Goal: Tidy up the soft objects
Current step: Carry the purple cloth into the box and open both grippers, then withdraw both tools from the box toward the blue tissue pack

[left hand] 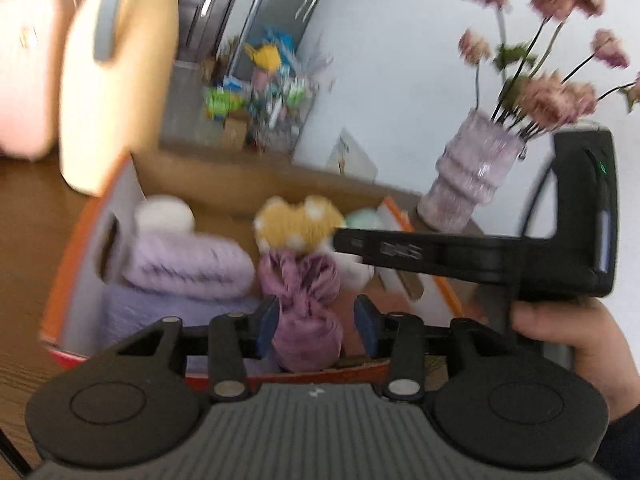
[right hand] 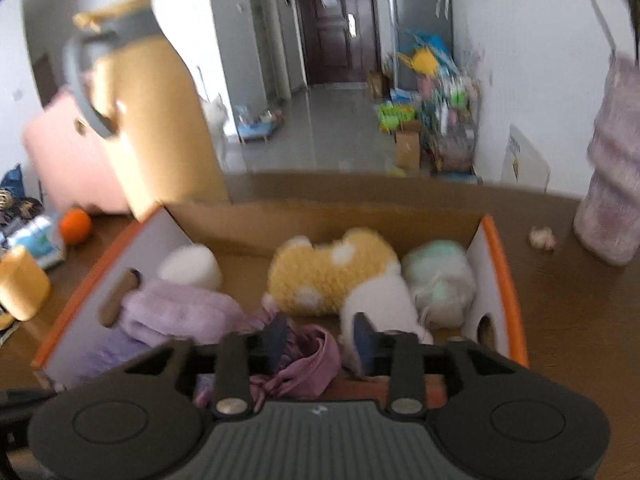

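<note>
Both views were evenly lit by soft daylight; no hard shadows were noted. The white wall (left hand: 392,80) was rendered bright, near overexposed, toward 1 o'clock in the left wrist view. Motion blur was found throughout: the flowers (left hand: 560,92) and the yellow jug (right hand: 152,120) were smeared, and the toys in the cardboard box (right hand: 320,220) were left soft. Strong fisheye bending was observed at the edges, with dark corners at 11 o'clock. The gripper bodies at 6 o'clock were rendered comparatively sharp, though dark.
</note>
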Motion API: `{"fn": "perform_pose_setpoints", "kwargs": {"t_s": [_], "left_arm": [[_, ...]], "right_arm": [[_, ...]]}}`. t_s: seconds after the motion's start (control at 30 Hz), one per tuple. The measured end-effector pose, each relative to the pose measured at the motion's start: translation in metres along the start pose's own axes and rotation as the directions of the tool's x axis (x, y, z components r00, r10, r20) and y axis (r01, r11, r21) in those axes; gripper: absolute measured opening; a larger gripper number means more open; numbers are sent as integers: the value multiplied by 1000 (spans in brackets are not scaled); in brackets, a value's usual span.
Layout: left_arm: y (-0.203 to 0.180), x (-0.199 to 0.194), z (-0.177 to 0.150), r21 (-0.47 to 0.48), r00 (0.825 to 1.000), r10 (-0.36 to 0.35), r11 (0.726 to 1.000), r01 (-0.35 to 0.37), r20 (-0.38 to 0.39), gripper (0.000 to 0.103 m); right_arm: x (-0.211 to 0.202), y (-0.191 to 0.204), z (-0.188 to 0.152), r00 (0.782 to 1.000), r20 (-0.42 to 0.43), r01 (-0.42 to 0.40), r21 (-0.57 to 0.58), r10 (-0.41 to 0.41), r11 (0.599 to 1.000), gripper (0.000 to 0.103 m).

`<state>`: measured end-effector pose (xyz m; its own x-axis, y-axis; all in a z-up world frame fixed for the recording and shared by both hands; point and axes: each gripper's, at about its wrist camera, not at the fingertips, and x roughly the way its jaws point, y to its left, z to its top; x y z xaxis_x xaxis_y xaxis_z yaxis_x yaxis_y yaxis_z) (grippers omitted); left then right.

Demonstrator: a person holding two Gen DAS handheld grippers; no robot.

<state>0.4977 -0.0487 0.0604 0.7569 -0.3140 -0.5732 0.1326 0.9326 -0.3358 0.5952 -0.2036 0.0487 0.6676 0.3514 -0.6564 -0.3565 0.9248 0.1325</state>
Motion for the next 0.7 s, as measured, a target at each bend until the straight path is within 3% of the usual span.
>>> {"fn": "perform_pose_setpoints", "kwargs": {"t_s": [0.1, 0.2, 0.27, 0.47, 0.53, 0.57, 0.63, 0.7], "left_arm": [[-2, -42, 16, 12, 997, 39, 999, -40, 71, 46], [-4, -84, 21, 7, 986, 85, 996, -87, 145, 56], [-5, -107, 20, 8, 981, 98, 995, -100, 166, 57], [-13, -149, 1, 26, 975, 108, 993, -115, 194, 58], [-16, -162, -13, 50, 968, 122, 989, -136, 220, 62], [-16, -168, -23, 71, 962, 129, 986, -150, 243, 70], [-16, -180, -53, 129, 939, 169, 968, -215, 298, 78], [-15, -189, -88, 166, 919, 230, 942, -293, 320, 78]], "right_arm": [[-40, 1, 10, 998, 60, 20, -14, -19, 1000, 42], [-86, 4, 15, 993, 119, 22, -14, -21, 1000, 44], [-114, 7, 11, 988, 154, 35, -29, -30, 999, 49], [-176, 10, -12, 979, 199, 44, -21, -39, 999, 50], [-190, 14, -22, 977, 209, 43, -16, -39, 999, 50], [-199, 15, -29, 974, 224, 42, -14, -38, 999, 52], [-217, 22, -53, 961, 276, 36, -16, -30, 999, 55], [-235, 31, -85, 941, 339, 33, -27, -22, 999, 60]]}}
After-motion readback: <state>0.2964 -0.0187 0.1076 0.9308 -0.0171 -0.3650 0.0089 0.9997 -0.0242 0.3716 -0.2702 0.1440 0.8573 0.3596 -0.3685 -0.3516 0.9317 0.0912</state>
